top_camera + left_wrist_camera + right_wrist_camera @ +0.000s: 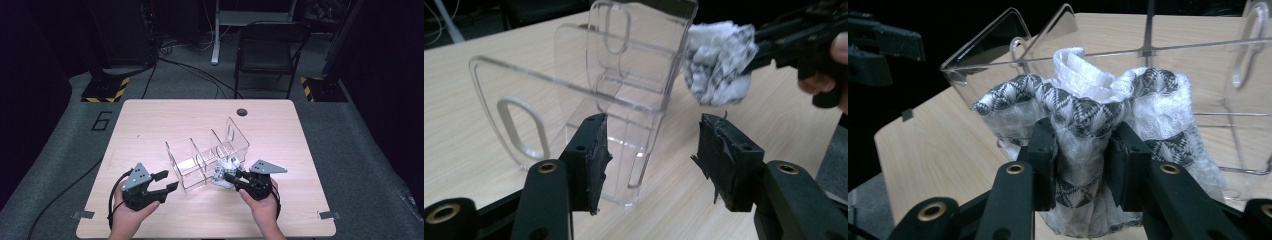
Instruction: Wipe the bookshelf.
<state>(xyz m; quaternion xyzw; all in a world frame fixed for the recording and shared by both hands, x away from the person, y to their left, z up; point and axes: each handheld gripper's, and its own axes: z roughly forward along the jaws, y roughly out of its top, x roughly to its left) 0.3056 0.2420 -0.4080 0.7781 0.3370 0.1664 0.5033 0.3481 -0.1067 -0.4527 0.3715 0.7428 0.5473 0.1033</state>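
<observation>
A clear plastic organizer with three open compartments stands mid-table. A bunched white cloth with black patterning hangs against its near right side, and my right gripper is shut on it. In the right gripper view the pads pinch the cloth in front of the clear wall. My left gripper hovers open at the organizer's left end, nothing between its jaws. The left gripper view has the open gripper facing the organizer, with the cloth behind.
The wooden table has a dark round hole near its far edge. A black chair stands behind the table. Yellow-and-black striped bases sit on the floor at both far corners.
</observation>
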